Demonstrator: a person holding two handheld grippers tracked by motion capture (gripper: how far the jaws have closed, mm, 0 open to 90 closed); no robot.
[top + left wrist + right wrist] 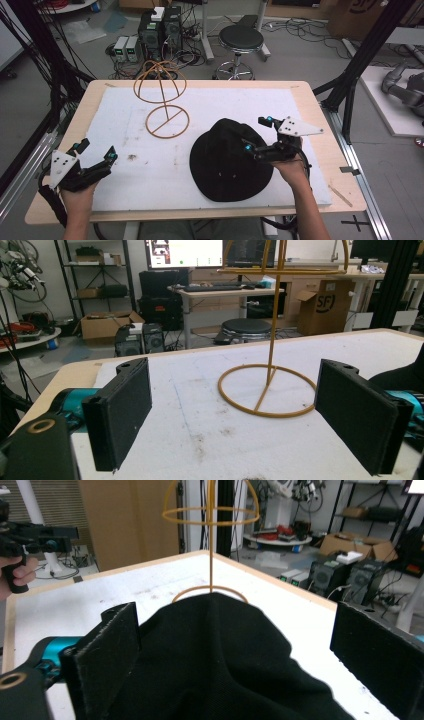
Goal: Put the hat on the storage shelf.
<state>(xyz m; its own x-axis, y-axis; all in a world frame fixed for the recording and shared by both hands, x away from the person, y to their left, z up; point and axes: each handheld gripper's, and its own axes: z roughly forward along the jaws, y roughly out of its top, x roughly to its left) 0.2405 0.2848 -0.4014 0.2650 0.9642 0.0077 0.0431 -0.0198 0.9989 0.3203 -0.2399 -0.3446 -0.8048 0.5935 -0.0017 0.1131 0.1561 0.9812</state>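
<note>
High view: floppy black hat (pixel 227 162) lies brim-down.

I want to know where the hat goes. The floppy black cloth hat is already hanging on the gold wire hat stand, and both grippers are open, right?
Not quite. The floppy black cloth hat is not on the gold wire hat stand; the high view shows it lying on the white mat beside the stand, which stands bare. The left gripper and right gripper are indeed open.
</note>
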